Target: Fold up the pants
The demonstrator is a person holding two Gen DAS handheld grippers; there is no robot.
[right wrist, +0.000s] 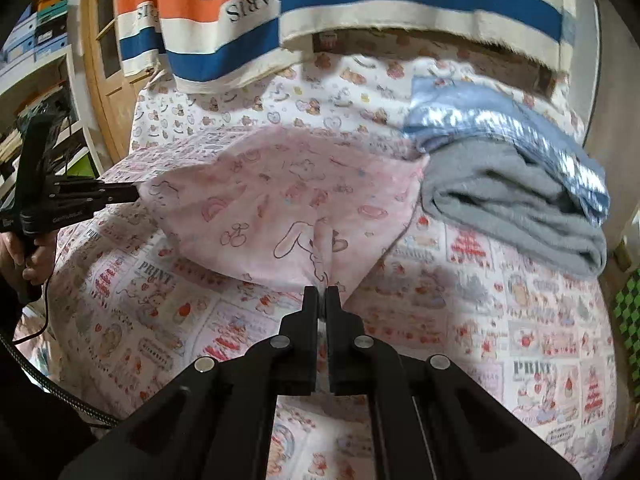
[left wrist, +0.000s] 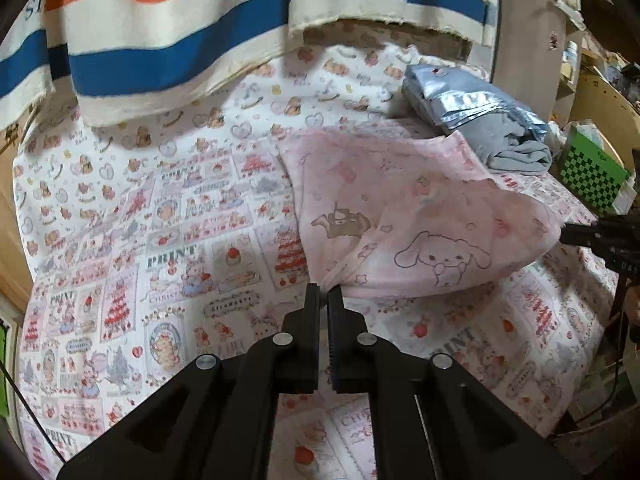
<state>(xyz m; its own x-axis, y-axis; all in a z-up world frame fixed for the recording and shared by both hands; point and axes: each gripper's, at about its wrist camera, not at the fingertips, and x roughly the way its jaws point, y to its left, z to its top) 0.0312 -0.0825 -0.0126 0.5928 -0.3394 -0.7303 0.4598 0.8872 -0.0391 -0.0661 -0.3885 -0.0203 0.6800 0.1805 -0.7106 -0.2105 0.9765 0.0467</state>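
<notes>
Left wrist view shows the left gripper [left wrist: 323,294] closed to a narrow slit on the near corner of the pink pants [left wrist: 404,216], which lie on the printed bedsheet [left wrist: 132,216] toward the right of the bed; at the right edge the right gripper [left wrist: 568,234] bites the opposite corner. Right wrist view confirms this: that gripper's jaws stand pinched on a bunched fold of the pink cloth, while the other one comes in from the left, held by a hand [right wrist: 24,256]. Pinching two corners at once probably lets the person lift and carry an even edge so the fabric doubles over without skewing. Beyond the pants, at the far right, a grey folded garment [right wrist: 516,204] sits with a blue one [right wrist: 500,120] on top, seemingly a pile of finished pieces kept out of the way. Behind the bed hangs a striped towel [left wrist: 180,52] in blue, orange and cream, lettered upside down with what reads as "PARIS". The sheet repeats the word "PRINT" in its panels. A green checkered box [left wrist: 592,176] stands at the right.
</notes>
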